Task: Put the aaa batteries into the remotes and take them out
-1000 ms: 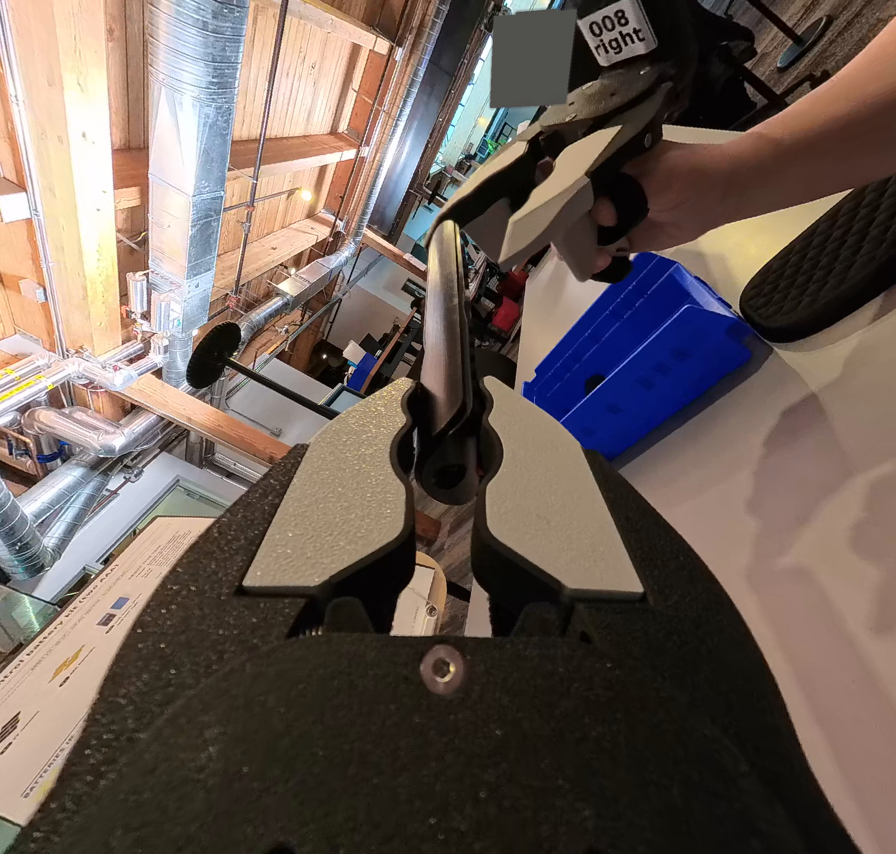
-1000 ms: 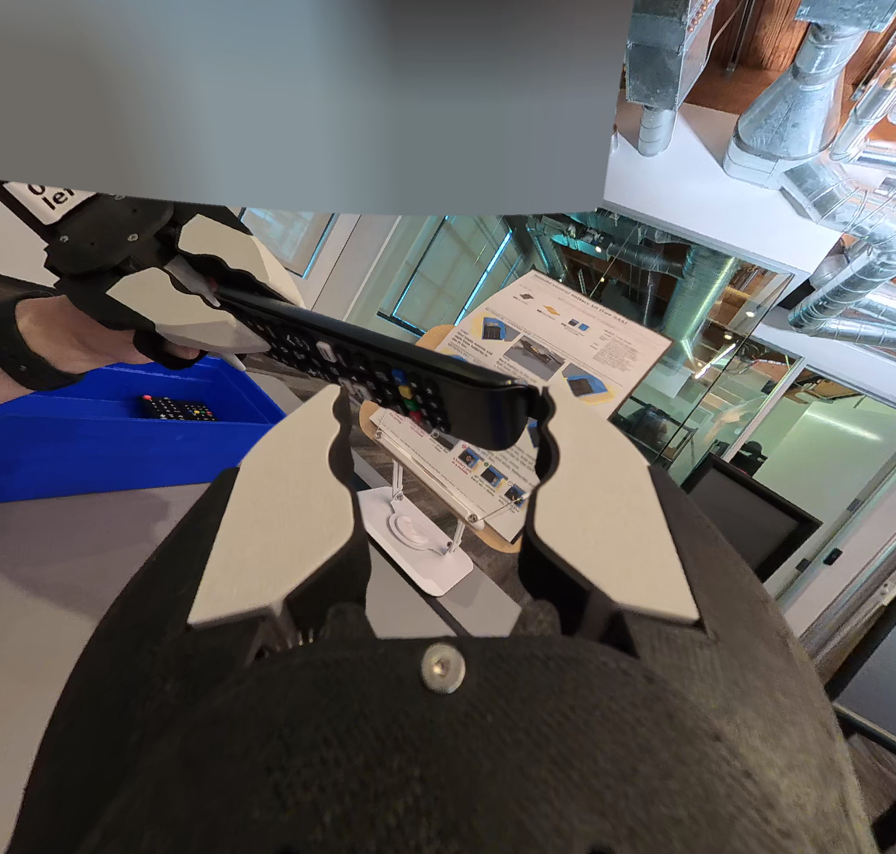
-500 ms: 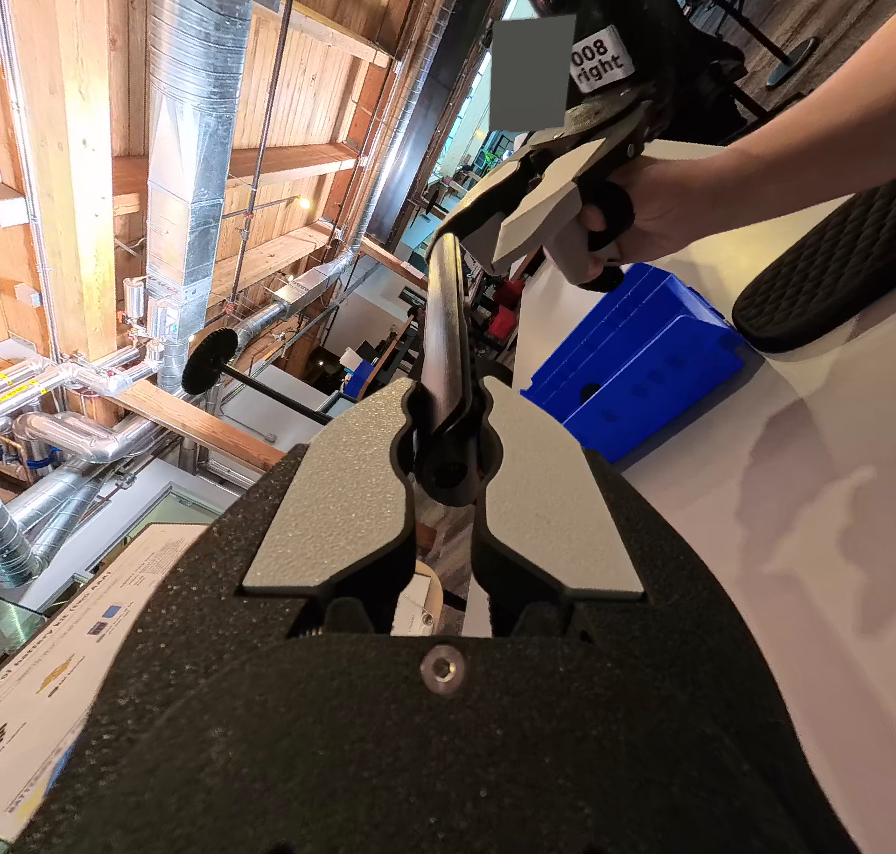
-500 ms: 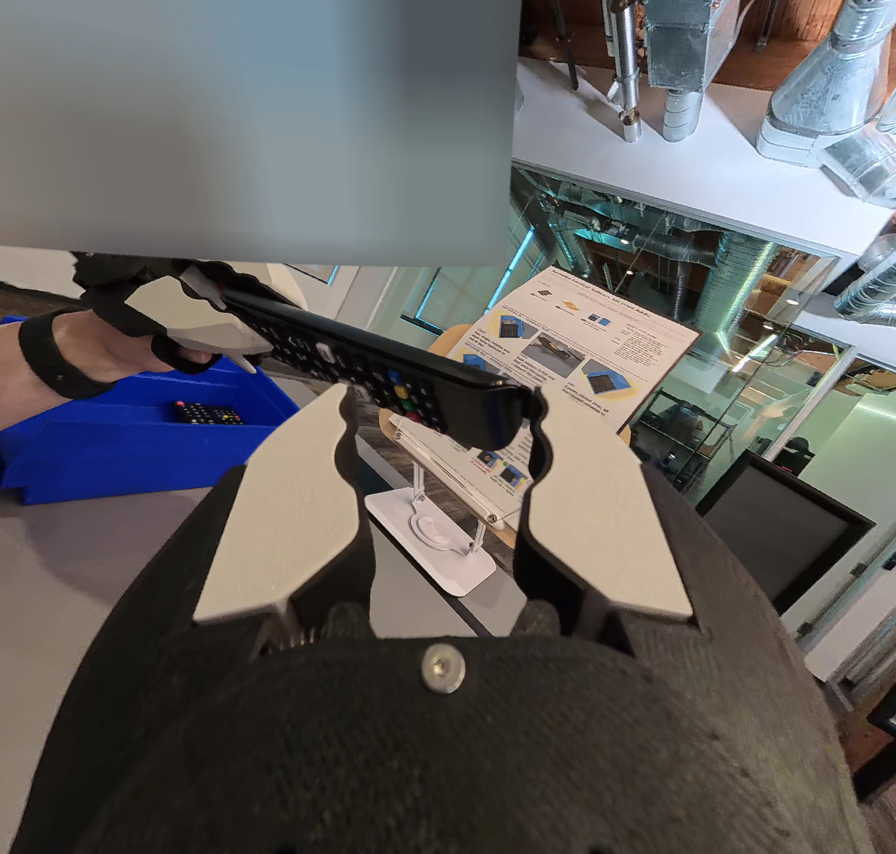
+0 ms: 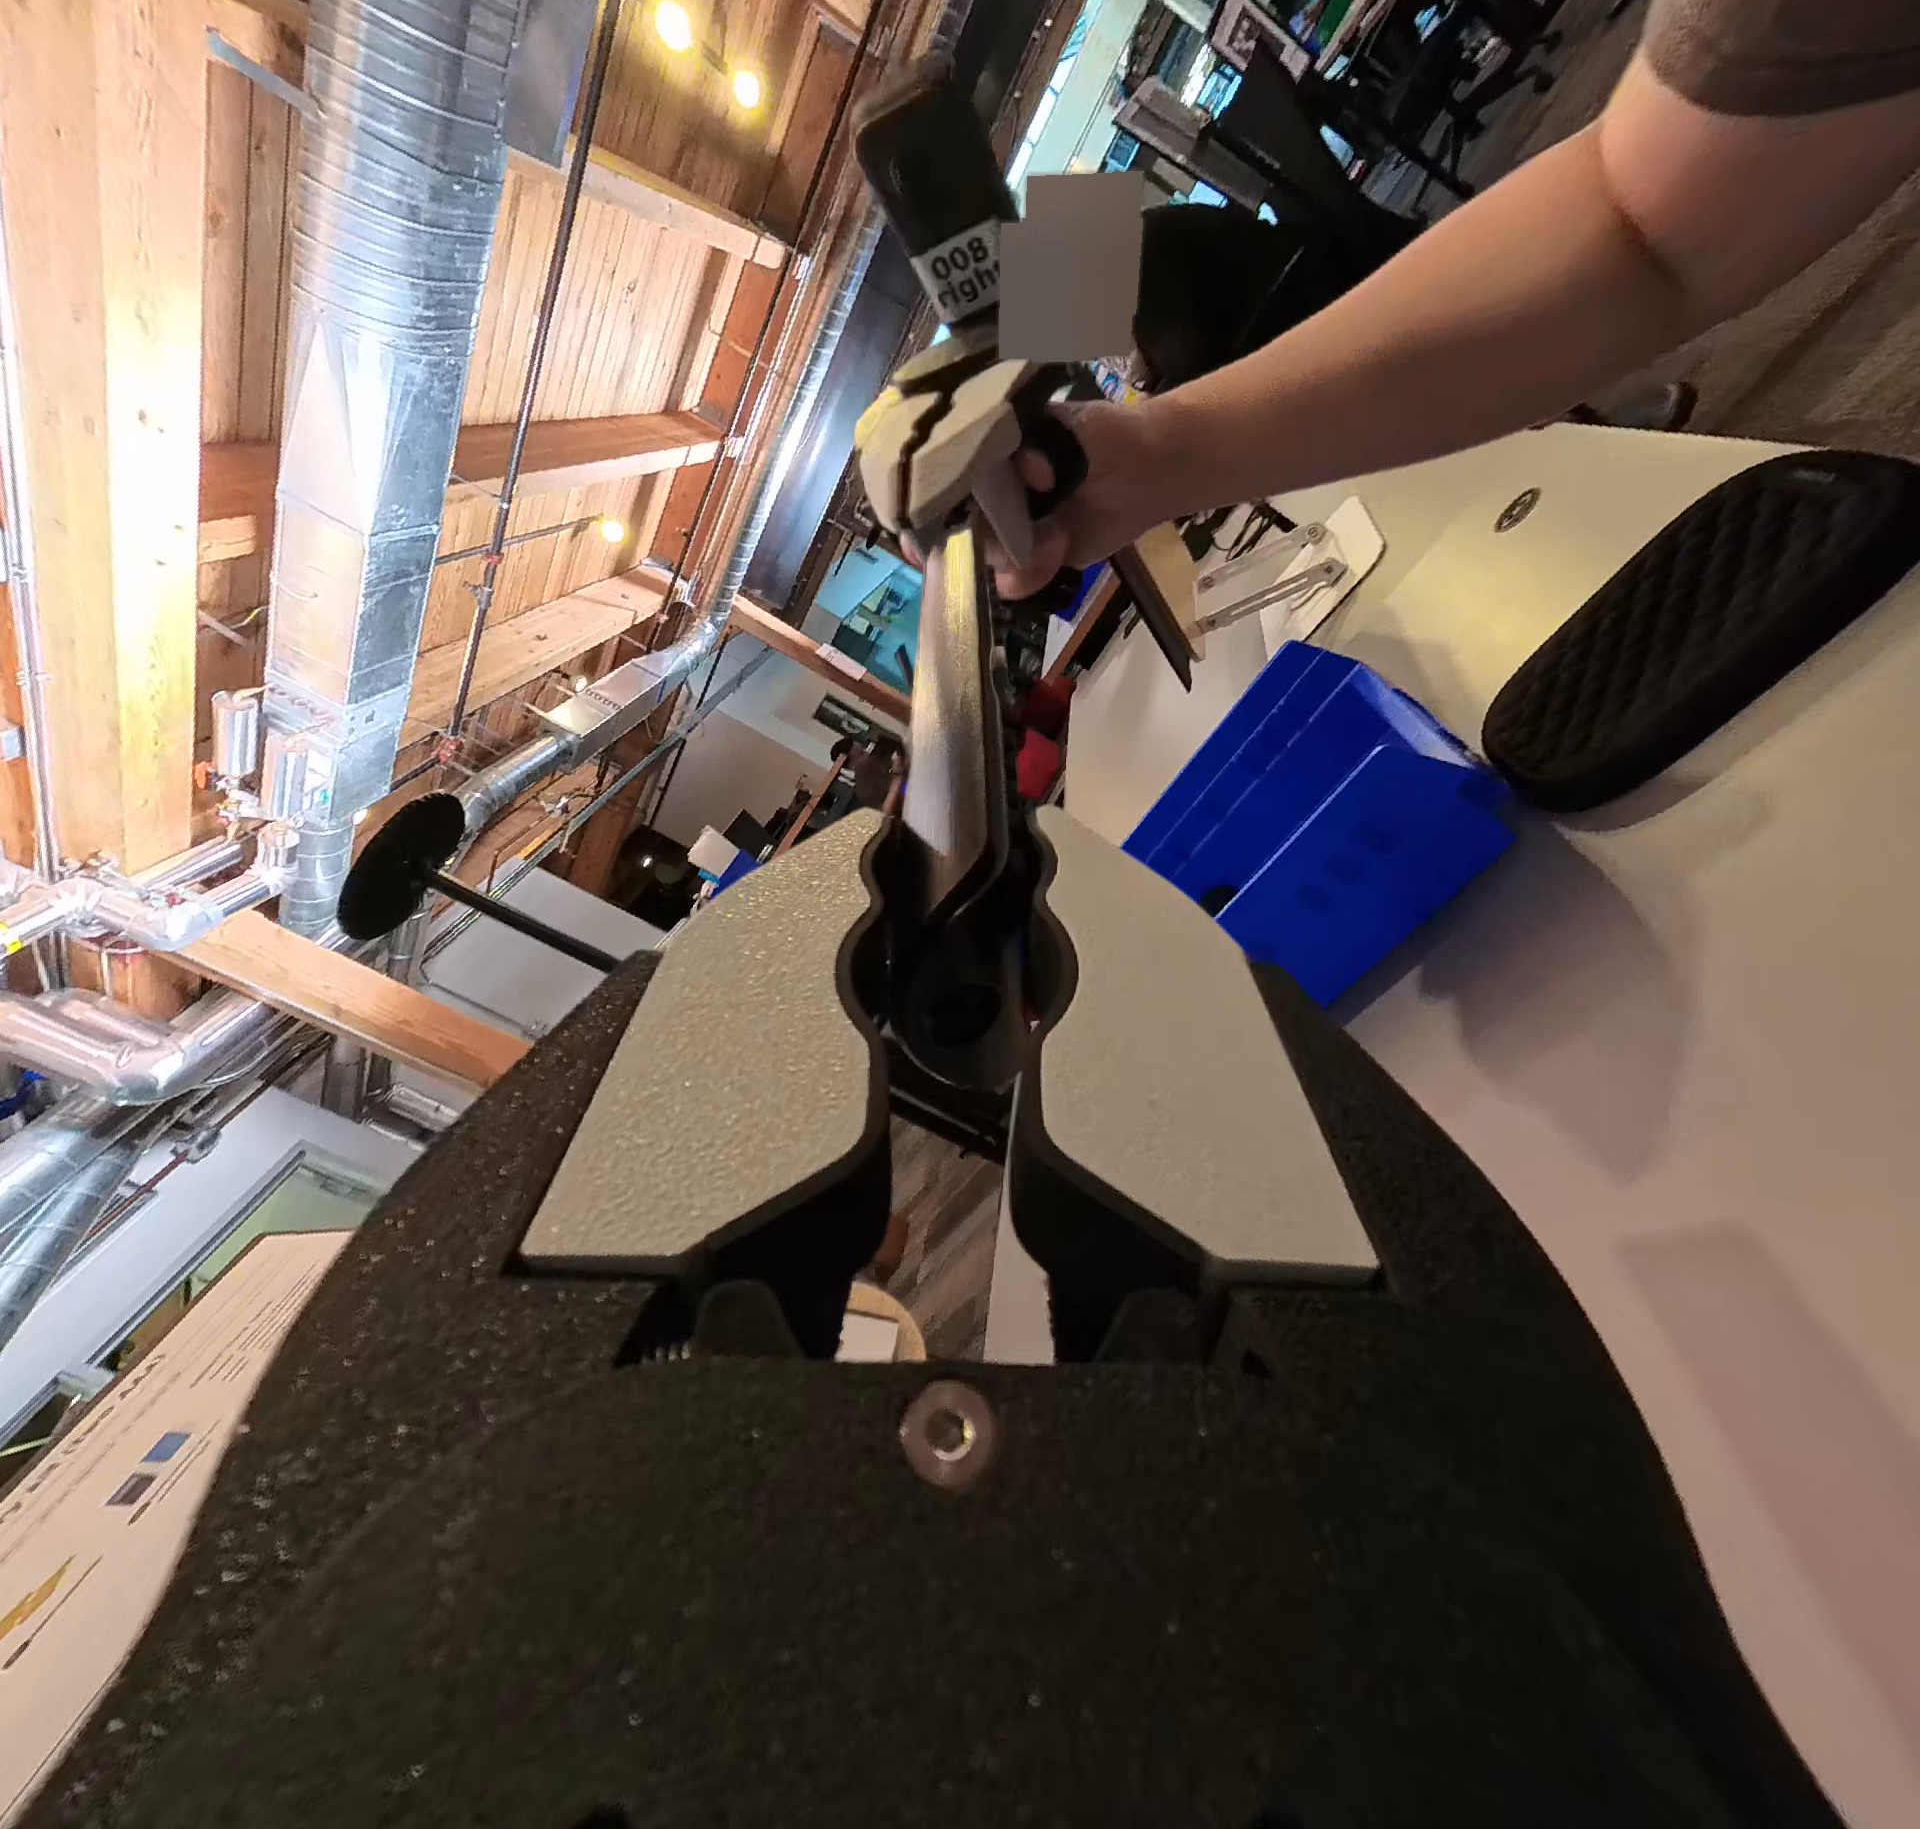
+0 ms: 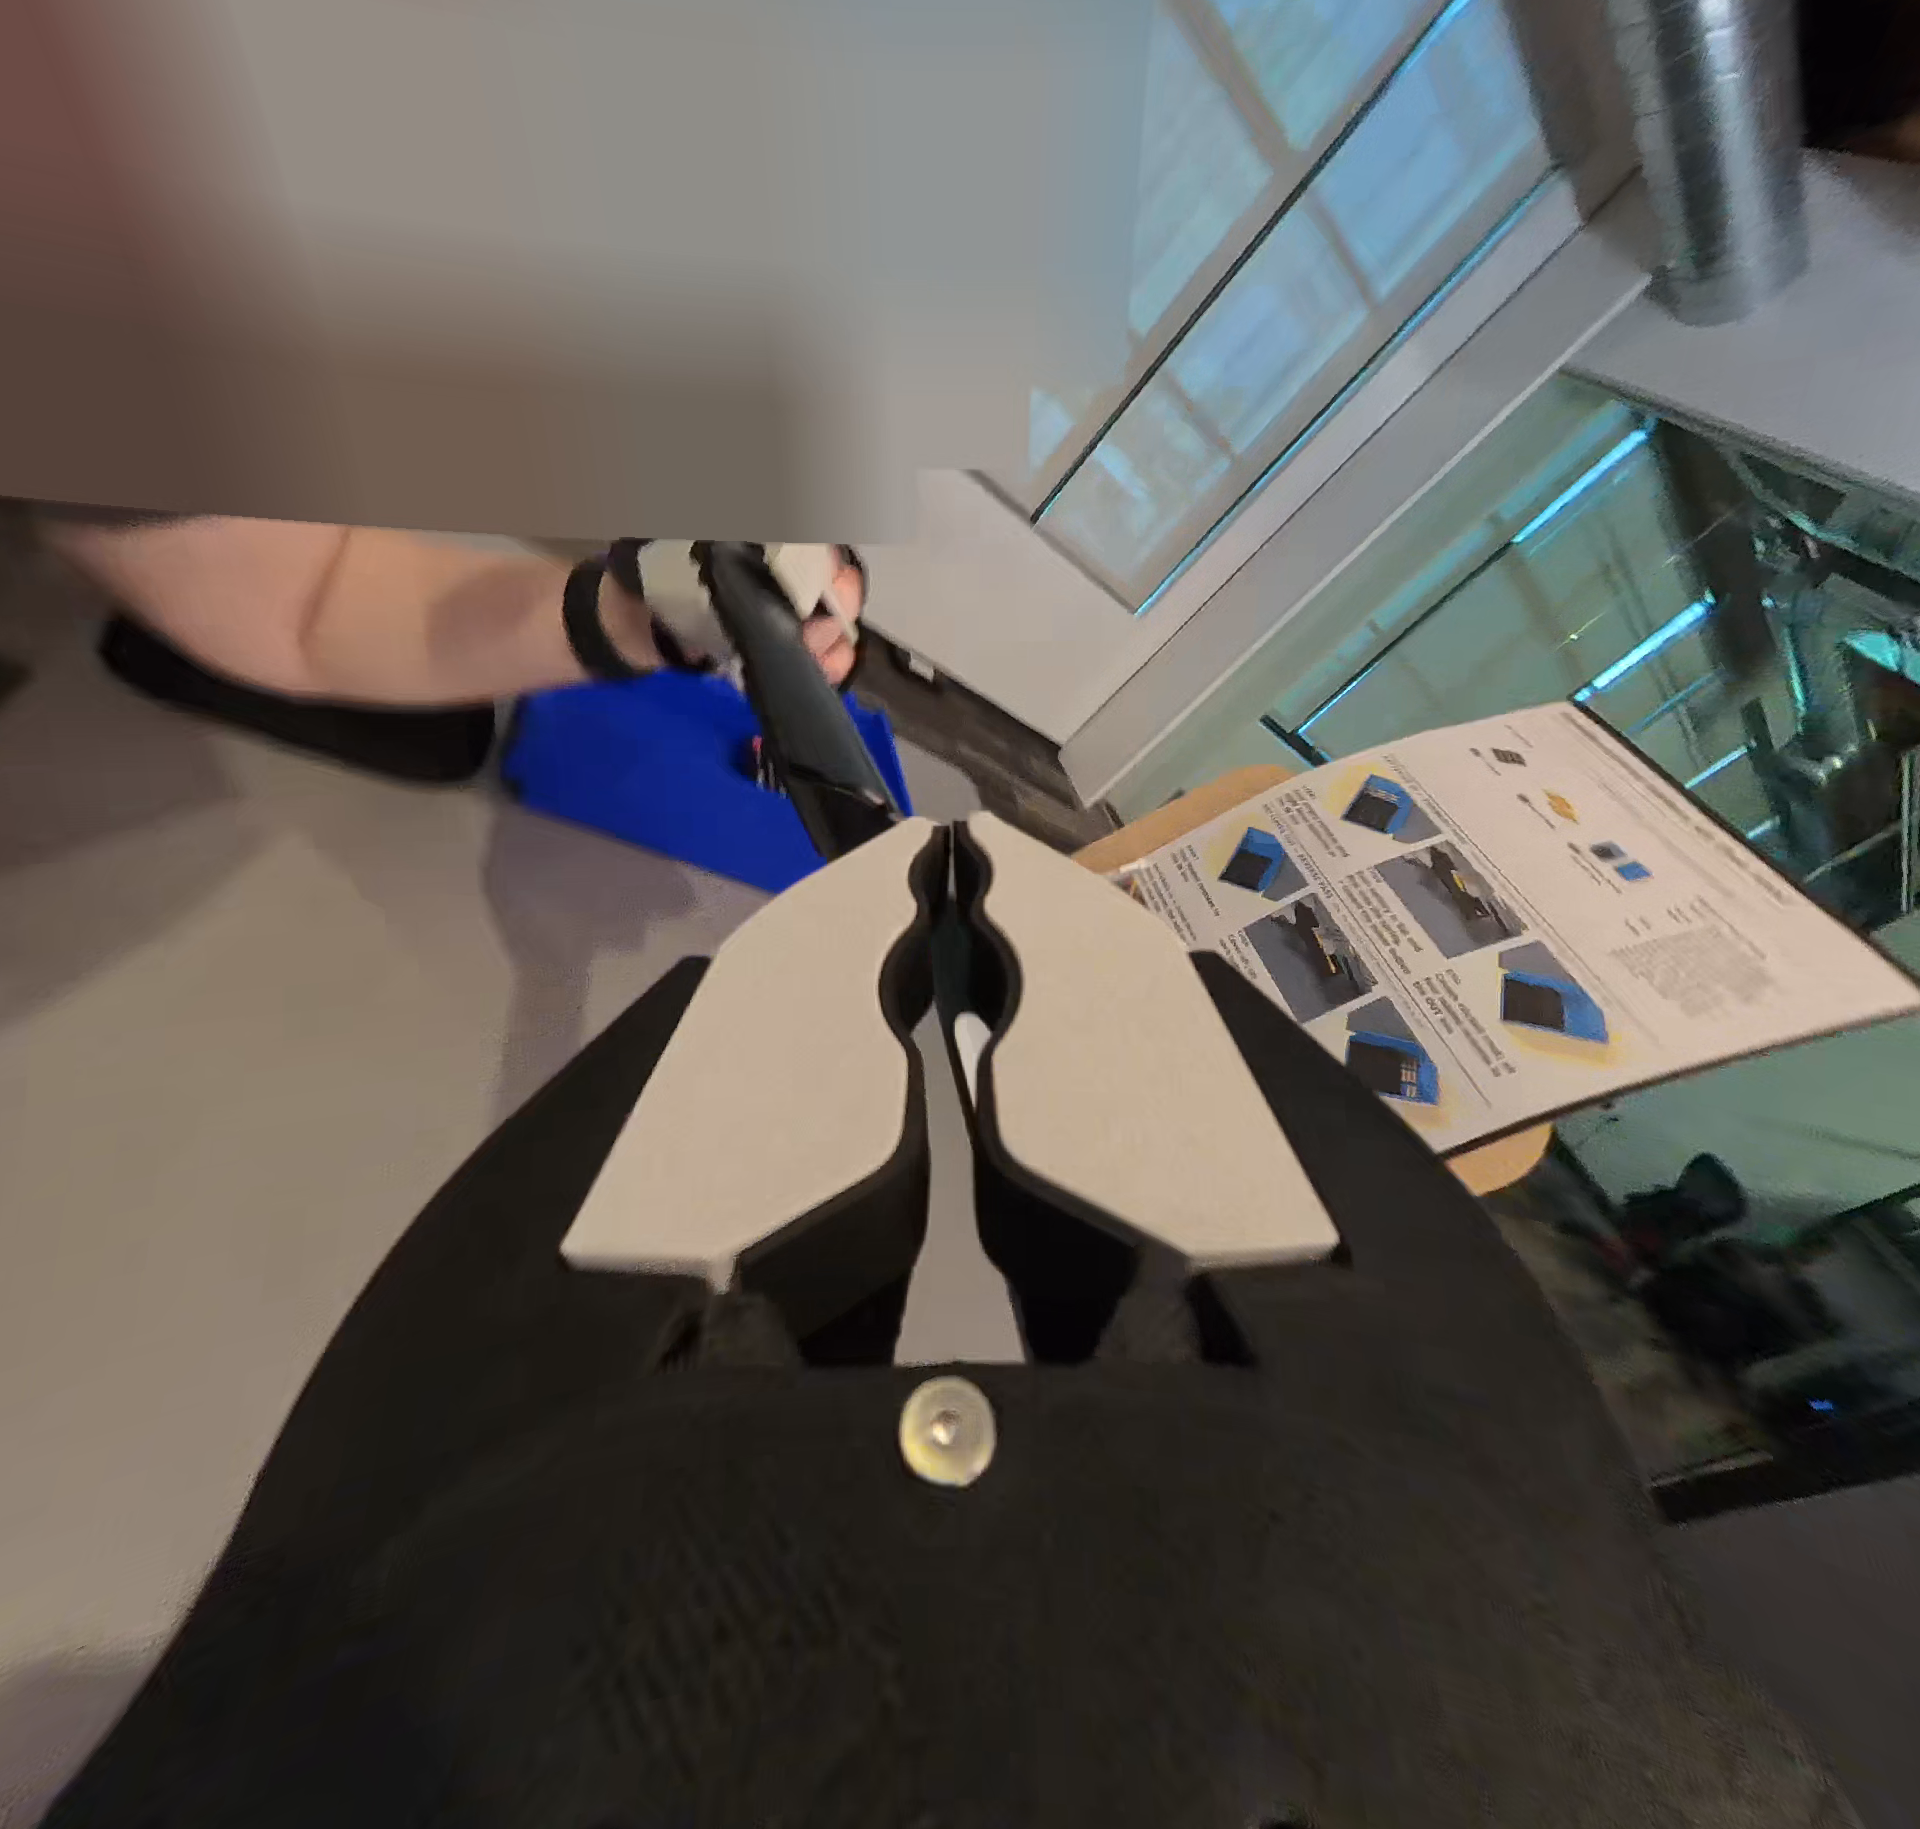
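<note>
The left gripper (image 5: 951, 958) is pinching 1 end of the black remote (image 5: 951, 740) in its jaws, held above the surface (image 5: 1714, 1104). The right gripper (image 6: 951, 865) is pinching the other end, jaws nearly pressed together, likely on the back cover. No batteries are showing; the task is looking barely begun.

Loft-style office: exposed ducts (image 5: 384, 325), timber beams (image 5: 343, 990)

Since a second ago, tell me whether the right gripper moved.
Yes. In the left wrist view, the right gripper has swung up and away from the blue bin, and it is now shut.
</note>
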Demonstrator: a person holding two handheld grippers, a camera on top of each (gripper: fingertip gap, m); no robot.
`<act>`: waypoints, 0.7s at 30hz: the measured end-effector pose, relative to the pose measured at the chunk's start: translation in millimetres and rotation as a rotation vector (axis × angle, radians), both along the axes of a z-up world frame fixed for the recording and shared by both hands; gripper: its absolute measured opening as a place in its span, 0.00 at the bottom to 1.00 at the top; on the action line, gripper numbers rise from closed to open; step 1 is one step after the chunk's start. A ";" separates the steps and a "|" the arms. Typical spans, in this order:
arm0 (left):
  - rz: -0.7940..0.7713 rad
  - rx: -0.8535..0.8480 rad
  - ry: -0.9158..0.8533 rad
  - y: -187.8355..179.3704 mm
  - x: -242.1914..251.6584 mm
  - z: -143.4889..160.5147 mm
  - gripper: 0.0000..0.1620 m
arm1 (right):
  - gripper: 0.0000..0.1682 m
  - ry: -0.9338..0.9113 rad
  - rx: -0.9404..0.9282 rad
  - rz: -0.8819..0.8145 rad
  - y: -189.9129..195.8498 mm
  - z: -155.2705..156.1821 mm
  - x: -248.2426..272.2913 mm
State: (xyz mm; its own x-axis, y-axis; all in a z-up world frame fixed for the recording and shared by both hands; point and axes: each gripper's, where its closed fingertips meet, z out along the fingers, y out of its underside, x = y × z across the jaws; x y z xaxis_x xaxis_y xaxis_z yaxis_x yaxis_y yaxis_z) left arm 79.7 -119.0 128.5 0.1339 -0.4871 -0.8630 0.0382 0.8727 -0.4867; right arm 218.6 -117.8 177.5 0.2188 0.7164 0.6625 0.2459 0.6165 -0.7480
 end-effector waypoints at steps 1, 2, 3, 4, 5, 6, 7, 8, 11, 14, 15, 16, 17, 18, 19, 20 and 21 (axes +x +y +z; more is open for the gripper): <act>-0.012 -0.001 0.001 -2.1 0.1 -0.1 0.13 | 0.01 -0.053 0.036 -0.009 -1.1 -4.2 -4.6; -0.020 -0.004 -0.002 -3.6 0.2 0.4 0.13 | 0.02 -0.091 0.073 -0.018 -1.8 -7.2 -8.7; -0.030 -0.006 -0.005 -4.9 0.1 0.7 0.13 | 0.02 -0.121 0.100 -0.018 -3.1 -10.0 -12.1; -0.040 -0.010 -0.006 -6.2 -0.1 1.0 0.13 | 0.03 -0.147 0.109 -0.015 -4.2 -13.4 -14.5; -0.048 -0.017 -0.008 -7.0 -0.4 1.5 0.13 | 0.03 -0.163 0.111 -0.019 -3.9 -15.5 -16.0; -0.054 -0.019 -0.011 -7.7 -0.9 2.1 0.13 | 0.04 -0.168 0.119 -0.029 -2.8 -15.9 -16.6; -0.057 -0.019 -0.013 -8.1 -1.2 2.4 0.13 | 0.03 -0.170 0.130 -0.034 -2.5 -16.1 -17.0; -0.060 -0.021 -0.012 -8.6 -1.4 2.3 0.13 | 0.03 -0.171 0.135 -0.035 -2.7 -16.0 -17.2; -0.065 -0.022 -0.013 -9.7 -1.4 2.8 0.13 | 0.02 -0.161 0.135 -0.031 -3.8 -13.6 -16.5; -0.070 -0.022 -0.015 -10.8 -1.5 3.1 0.13 | 0.01 -0.169 0.129 -0.030 -3.8 -13.1 -16.2; -0.074 -0.020 -0.017 -11.5 -1.7 3.3 0.13 | 0.01 -0.176 0.128 -0.033 -3.2 -13.5 -16.2; -0.079 -0.020 -0.017 -12.5 -1.8 3.5 0.13 | 0.01 -0.181 0.128 -0.031 -3.3 -13.8 -16.5; -0.082 -0.019 -0.018 -13.2 -1.9 3.8 0.13 | 0.01 -0.187 0.123 -0.023 -4.2 -14.6 -17.1; -0.083 -0.019 -0.021 -13.8 -2.1 4.4 0.13 | 0.01 -0.194 0.116 -0.020 -4.4 -15.5 -17.7; -0.086 -0.017 -0.022 -14.6 -2.3 4.7 0.13 | 0.02 -0.198 0.114 -0.021 -4.1 -16.0 -18.1; -0.088 -0.014 -0.023 -15.1 -2.6 5.1 0.13 | 0.02 -0.199 0.115 -0.020 -4.2 -16.1 -18.4; -0.087 -0.015 -0.022 -15.1 -2.9 5.1 0.13 | 0.02 -0.199 0.116 -0.019 -4.2 -15.9 -18.6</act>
State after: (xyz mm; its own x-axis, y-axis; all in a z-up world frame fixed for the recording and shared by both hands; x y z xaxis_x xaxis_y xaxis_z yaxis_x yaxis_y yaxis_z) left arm 76.8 -134.1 133.6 0.1096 -0.5103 -0.8530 0.1245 0.8584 -0.4976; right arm 199.9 -122.0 161.6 0.0887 0.6299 0.7716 0.3940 0.6892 -0.6080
